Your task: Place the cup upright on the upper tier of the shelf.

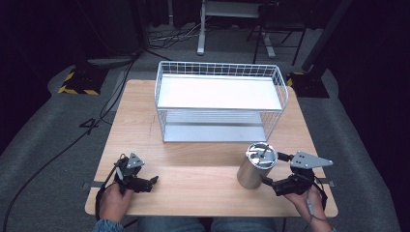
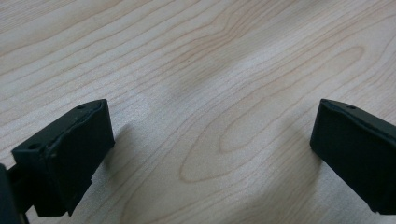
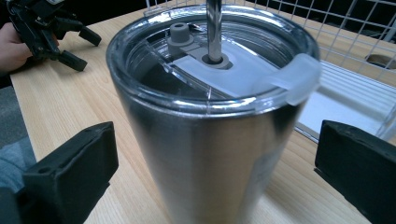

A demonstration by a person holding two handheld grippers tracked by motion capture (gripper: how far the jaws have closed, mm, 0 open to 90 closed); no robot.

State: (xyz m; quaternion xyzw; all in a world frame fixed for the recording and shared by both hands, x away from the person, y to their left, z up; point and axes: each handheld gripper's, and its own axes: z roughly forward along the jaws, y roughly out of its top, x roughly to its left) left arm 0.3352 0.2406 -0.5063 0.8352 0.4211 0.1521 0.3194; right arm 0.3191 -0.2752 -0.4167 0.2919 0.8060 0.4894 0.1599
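A stainless steel tumbler (image 1: 255,170) with a clear lid and a metal straw stands upright on the wooden table (image 1: 193,179), front right. My right gripper (image 1: 276,170) is open, its jaws spread on either side of the tumbler (image 3: 210,126) without touching it. My left gripper (image 1: 147,182) is open at the front left, low over bare wood (image 2: 210,93), with nothing between its jaws. In the right gripper view the left gripper (image 3: 60,32) and the hand holding it show at the far left.
A white wire two-tier basket rack (image 1: 220,104) stands at the back middle of the table, its open front facing me. Cables, desk legs and a yellow-black striped base lie on the grey floor beyond the table.
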